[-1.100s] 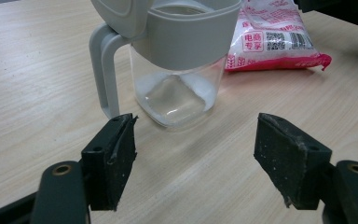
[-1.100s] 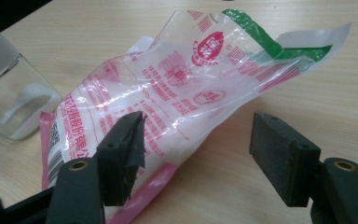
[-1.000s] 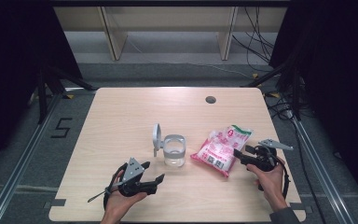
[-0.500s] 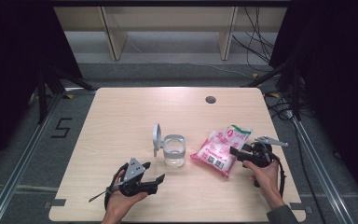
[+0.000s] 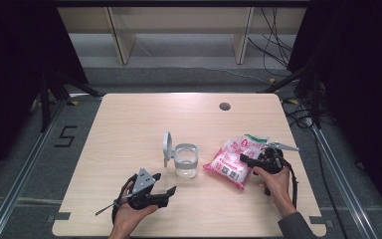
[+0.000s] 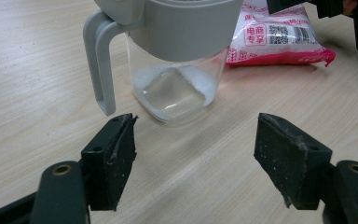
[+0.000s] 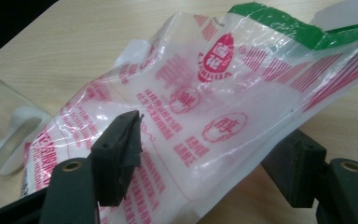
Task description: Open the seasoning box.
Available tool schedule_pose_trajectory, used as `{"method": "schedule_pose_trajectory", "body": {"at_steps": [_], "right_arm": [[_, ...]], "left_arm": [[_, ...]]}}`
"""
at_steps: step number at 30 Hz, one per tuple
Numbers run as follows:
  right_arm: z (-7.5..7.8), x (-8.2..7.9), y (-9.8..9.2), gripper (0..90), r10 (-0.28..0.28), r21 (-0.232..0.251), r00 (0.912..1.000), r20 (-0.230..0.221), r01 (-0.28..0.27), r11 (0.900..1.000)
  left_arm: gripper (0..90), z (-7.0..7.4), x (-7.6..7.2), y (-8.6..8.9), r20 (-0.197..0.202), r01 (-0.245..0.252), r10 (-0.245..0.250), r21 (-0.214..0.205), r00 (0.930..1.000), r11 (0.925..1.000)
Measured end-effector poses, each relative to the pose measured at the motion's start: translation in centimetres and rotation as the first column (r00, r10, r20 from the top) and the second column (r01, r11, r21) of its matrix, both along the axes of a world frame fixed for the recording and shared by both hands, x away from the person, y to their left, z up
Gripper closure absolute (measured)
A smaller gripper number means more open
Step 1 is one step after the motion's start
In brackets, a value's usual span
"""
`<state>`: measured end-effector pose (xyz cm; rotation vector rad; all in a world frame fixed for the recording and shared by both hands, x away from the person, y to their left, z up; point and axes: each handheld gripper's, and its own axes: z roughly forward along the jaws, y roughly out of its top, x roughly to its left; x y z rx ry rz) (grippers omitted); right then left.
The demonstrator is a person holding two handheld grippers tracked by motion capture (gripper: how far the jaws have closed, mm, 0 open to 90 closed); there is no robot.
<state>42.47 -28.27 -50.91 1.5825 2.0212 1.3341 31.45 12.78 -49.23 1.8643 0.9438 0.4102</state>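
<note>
A clear glass jar with a grey collar stands mid-table, its grey lid flipped up at its left. A pink and white plastic bag with a green top edge lies just right of it. My right gripper reaches over the bag's right end. In the right gripper view its jaws stand wide with the crinkled bag between them, one jaw above the film and the other partly hidden behind it. My left gripper rests open near the front edge, pointing at the jar, and nothing is between its pads.
The wooden table has a round cable hole at the back right. Beyond its far edge stand the legs of a shelf, and cables lie on the floor at the right. Dark curtains flank both sides.
My right gripper has slid a little to the left and down, onto the right end of the bag. The left gripper, the jar and the bag have stayed where they were.
</note>
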Motion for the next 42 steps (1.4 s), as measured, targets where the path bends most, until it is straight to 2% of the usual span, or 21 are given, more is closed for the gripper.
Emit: {"method": "schedule_pose_trajectory", "body": {"at_steps": [4,5,6,9,12,13,14,15,16,17,18,19,21,22,24,29,32,34,37,38,42], "right_arm": [[0.0,0.3,0.0,37.5,0.002,-0.018,1.0000,-0.009,-0.002,0.9998],[0.1,0.2,0.4,38.4,-0.025,0.014,0.9991,-0.036,0.025,0.9996],[-0.1,0.5,0.1,39.0,0.003,-0.017,1.0000,0.001,-0.003,0.9998],[-0.4,0.9,0.1,41.9,-0.006,0.009,1.0000,0.000,0.006,0.9999],[-0.4,0.8,0.2,44.0,-0.026,0.041,0.9988,-0.042,0.028,0.9988],[-0.5,1.1,-0.1,44.9,-0.008,0.017,0.9999,-0.007,0.008,0.9998],[-0.5,1.1,-0.2,45.9,-0.005,0.011,0.9999,-0.016,0.006,0.9999],[-0.6,1.1,-0.1,47.0,-0.014,0.021,0.9999,-0.008,0.015,0.9997],[-0.7,1.2,-0.2,49.0,-0.014,0.025,0.9999,-0.004,0.014,0.9996],[-0.7,1.2,-0.2,50.7,-0.016,0.024,0.9999,0.000,0.016,0.9996],[-0.6,1.0,0.1,52.4,-0.039,0.053,0.9986,-0.035,0.040,0.9978],[-0.8,1.3,-0.2,55.3,-0.024,0.023,0.9997,0.008,0.024,0.9994],[-0.9,1.4,-0.2,61.2,-0.025,0.021,0.9997,0.006,0.025,0.9995],[-0.6,1.1,0.0,64.6,-0.045,0.047,0.9985,-0.032,0.046,0.9978],[-0.6,1.2,0.1,71.6,-0.054,0.036,0.9979,-0.035,0.055,0.9978],[-0.6,1.3,0.0,89.1,-0.012,0.085,0.9999,0.011,0.011,0.9963],[-0.6,1.4,-0.2,90.0,0.014,0.013,0.9988,0.047,-0.015,0.9998],[-0.4,1.2,0.1,90.0,0.006,0.058,0.9993,0.036,-0.008,0.9983],[-0.1,1.1,-0.1,90.0,0.026,0.037,0.9977,0.063,-0.028,0.9989],[0.1,0.8,0.2,90.0,0.019,0.067,0.9987,0.046,-0.022,0.9975],[0.7,0.5,0.2,90.0,0.049,0.052,0.9914,0.121,-0.055,0.9971]], "left_arm": [[28.6,0.0,0.0,0.1,0.001,0.003,-0.003,0.012,1.0000,0.9999],[28.6,0.0,0.0,0.1,0.000,0.001,-0.001,0.010,1.0000,0.9999],[28.6,0.0,0.0,0.1,0.000,0.000,0.000,0.010,1.0000,1.0000],[28.6,-0.1,0.0,0.0,-0.003,0.005,-0.005,0.010,1.0000,0.9999],[28.6,-0.1,0.1,0.0,-0.006,0.007,-0.007,0.008,1.0000,0.9999],[28.5,-0.1,0.0,0.0,-0.007,0.006,-0.006,0.011,1.0000,0.9999],[28.5,-0.2,0.0,-0.1,-0.008,-0.001,0.001,-0.001,1.0000,1.0000],[28.6,-0.1,0.1,0.1,-0.005,0.004,-0.004,0.029,1.0000,0.9996],[28.6,-0.1,0.0,0.0,-0.007,-0.002,0.002,0.001,1.0000,1.0000],[28.5,-0.1,0.0,0.0,-0.006,-0.006,0.006,0.004,1.0000,1.0000],[28.5,-0.1,0.0,0.0,-0.004,0.000,0.000,0.007,1.0000,1.0000],[28.5,-0.1,0.0,0.0,-0.004,0.001,-0.001,0.008,1.0000,1.0000],[28.5,-0.1,0.0,-0.1,-0.011,0.001,-0.001,-0.006,0.9999,1.0000],[28.5,-0.1,0.0,-0.1,-0.011,0.001,-0.001,-0.006,0.9999,1.0000],[28.5,-0.2,0.0,-0.2,-0.011,0.018,-0.018,0.014,0.9998,0.9997],[28.5,-0.3,0.0,-0.3,-0.013,0.014,-0.014,0.011,0.9998,0.9998],[28.5,-0.2,-0.1,-0.3,-0.014,0.003,-0.003,-0.003,0.9999,1.0000],[28.5,-0.2,-0.1,-0.2,-0.003,0.024,-0.024,0.018,0.9997,0.9996],[28.5,-0.2,-0.1,-0.3,-0.011,0.018,-0.018,0.003,0.9998,0.9998],[28.6,-0.2,-0.1,-0.2,-0.009,0.019,-0.019,0.004,0.9998,0.9998],[28.5,-0.2,-0.1,-0.3,-0.009,0.018,-0.018,0.024,0.9998,0.9995]]}}
